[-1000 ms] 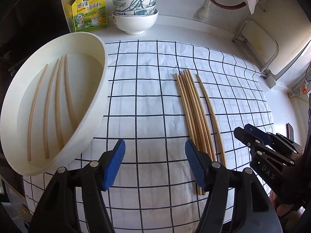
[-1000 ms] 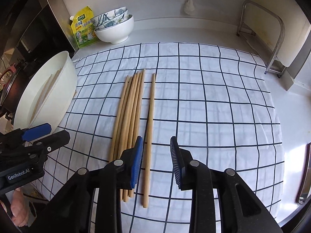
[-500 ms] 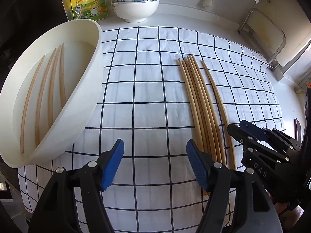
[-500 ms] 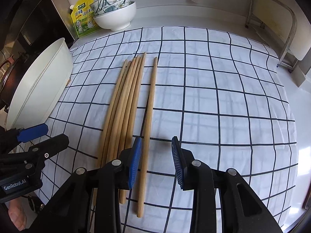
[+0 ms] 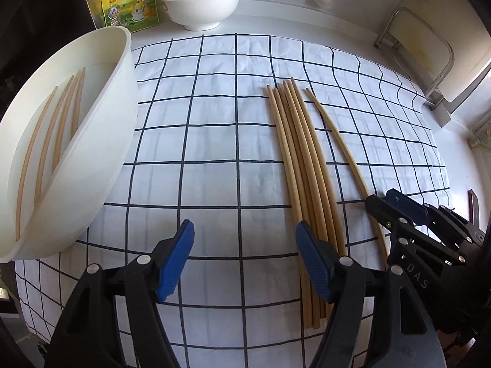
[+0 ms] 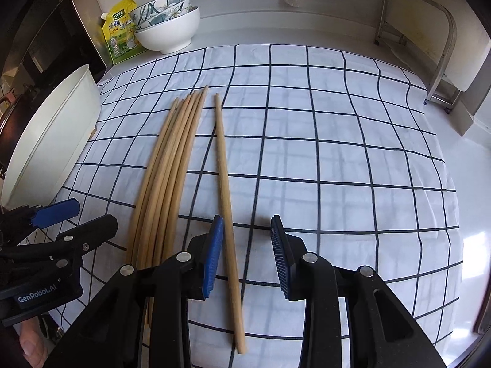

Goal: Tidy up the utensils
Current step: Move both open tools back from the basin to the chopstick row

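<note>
Four chopsticks point(image 5: 46, 150) lie in the white tub point(image 5: 101, 165) at nine o'clock; a bundle point(image 5: 302, 165) and one single chopstick point(image 6: 227, 202) remain on the checked cloth point(image 5: 208, 141) covering the surface. Right gripper point(image 6: 245, 254) straddles the single stick, fingers apart, not yet clamped. Left gripper point(image 5: 244, 260) stands wide and empty beside the bundle; roughly half remains.

Bright daylight, sharp focus, soft shadows, strong fisheye bending with dark corners.

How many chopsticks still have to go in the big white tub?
Four chopsticks already lie in the white tub. Nothing is held: the right gripper, open, has the single chopstick between its fingers, and the left gripper is open too. That one and the bundle beside it remain on the cloth.
</note>
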{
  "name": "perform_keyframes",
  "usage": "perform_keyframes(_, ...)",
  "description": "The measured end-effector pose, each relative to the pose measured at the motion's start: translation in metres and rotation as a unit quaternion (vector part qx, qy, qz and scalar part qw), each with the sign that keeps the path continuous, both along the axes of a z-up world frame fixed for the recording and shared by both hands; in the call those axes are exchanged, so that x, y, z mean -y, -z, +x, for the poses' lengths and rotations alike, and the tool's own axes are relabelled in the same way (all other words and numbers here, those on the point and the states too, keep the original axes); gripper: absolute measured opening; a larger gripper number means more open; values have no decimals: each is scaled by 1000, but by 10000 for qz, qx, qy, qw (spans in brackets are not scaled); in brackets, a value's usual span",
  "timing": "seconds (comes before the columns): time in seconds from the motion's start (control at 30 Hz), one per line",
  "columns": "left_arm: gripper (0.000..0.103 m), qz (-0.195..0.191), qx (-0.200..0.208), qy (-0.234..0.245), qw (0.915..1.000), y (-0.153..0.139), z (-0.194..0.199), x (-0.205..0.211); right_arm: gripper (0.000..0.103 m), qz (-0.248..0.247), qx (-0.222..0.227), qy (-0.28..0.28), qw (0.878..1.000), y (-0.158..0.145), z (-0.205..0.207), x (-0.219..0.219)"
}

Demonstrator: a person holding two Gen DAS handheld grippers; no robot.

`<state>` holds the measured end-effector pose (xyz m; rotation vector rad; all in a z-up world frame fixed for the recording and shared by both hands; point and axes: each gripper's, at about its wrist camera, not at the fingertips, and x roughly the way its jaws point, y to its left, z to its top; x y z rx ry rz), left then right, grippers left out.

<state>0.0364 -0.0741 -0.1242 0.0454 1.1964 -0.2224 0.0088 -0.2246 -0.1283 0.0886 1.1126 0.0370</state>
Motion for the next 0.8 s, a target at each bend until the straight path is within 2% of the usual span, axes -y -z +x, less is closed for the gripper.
perform_keyframes(0.17,68,41,-16,-36,10000,8,5,8,31,37,17,111,9999,0,-4,15)
perform_keyframes(0.47,71,192,85,-115,9997,11,8,9,31,180,107,47,9998,-4,-9,18)
perform_keyframes(0.57,71,313,136,-120,9993,12,7,8,32,188,113,-17,9998,-4,-7,15)
perform_keyframes(0.63,71,534,98,-140,9984,14,6,8,32,184,118,-50,9997,-4,-6,14)
perform_keyframes(0.8,74,608,91,-223,9979,14,2,-2,33,178,116,-129,9997,-3,-1,11)
